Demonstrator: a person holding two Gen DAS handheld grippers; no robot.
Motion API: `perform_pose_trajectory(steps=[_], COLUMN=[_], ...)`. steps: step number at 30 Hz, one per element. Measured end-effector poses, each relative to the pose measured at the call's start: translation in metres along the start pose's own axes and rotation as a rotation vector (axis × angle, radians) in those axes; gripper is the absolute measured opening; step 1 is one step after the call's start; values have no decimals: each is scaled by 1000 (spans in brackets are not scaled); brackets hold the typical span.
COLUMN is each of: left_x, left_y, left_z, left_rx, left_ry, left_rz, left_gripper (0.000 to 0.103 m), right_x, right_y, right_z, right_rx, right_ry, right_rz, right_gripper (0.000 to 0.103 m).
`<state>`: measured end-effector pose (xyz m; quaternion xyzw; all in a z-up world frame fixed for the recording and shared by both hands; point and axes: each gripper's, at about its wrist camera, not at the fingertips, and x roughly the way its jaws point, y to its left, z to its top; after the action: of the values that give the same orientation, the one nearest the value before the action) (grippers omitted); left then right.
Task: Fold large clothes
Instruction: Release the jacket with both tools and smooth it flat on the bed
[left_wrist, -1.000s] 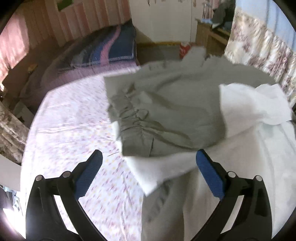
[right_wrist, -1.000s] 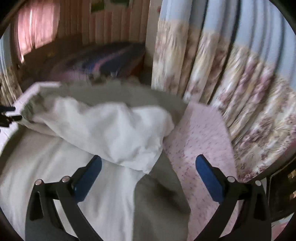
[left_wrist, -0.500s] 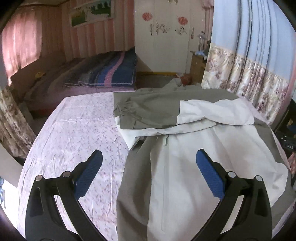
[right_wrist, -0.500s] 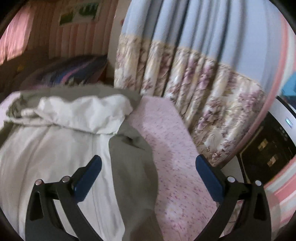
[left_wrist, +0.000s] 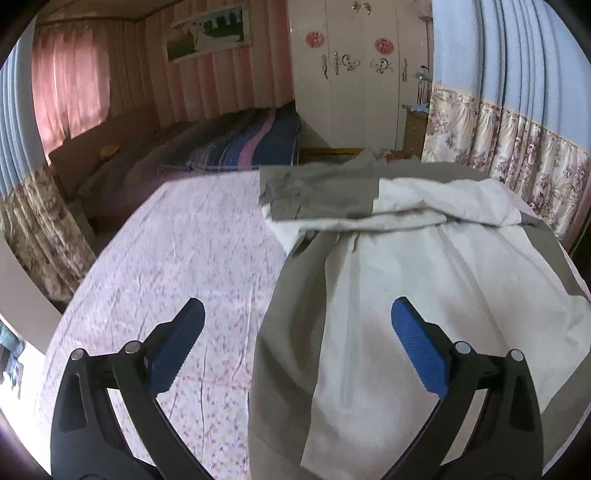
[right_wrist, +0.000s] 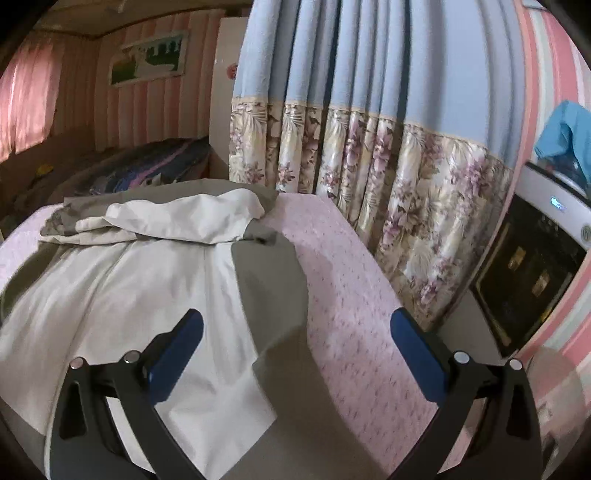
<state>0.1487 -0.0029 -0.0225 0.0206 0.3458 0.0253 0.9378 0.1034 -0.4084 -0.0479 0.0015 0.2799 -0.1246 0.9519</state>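
Hovering above the bed (left_wrist: 177, 251) with nothing between their fingers, the left gripper (left_wrist: 297, 332) and right gripper (right_wrist: 295, 338) are both spread wide over the grey-and-white garment (left_wrist: 406, 280), whose far end lies folded back.

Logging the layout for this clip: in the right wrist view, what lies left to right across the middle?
Grey and white garment → pink floral bedsheet → floral-bordered blue curtain → dark glass-fronted appliance.
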Motion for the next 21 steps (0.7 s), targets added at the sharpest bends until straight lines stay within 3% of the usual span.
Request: perform_pose_trajectory(steps=[4,11,16,19,21], left_x=[2,12,24,29,30], left_y=[25,64,44,20,9], left_z=[-24,-70,-88,-89,-87], left_rx=[-59,-111,-90,-34,-3], left_ry=[18,124,197,203,191], left_rz=[12,-103,-268,-300,-279], left_gripper=[100,100,100,100,100], right_x=[-5,-9,1,3,3], right_y=[1,18,25,24,22], right_z=[-12,-34,-37,-34,-31], right_rx=[54,17,-16,-16,-40], right_ry=[32,54,76,94,106], right_rz=[29,-35,-99,-91,-92], right_gripper=[101,101,101,101,101])
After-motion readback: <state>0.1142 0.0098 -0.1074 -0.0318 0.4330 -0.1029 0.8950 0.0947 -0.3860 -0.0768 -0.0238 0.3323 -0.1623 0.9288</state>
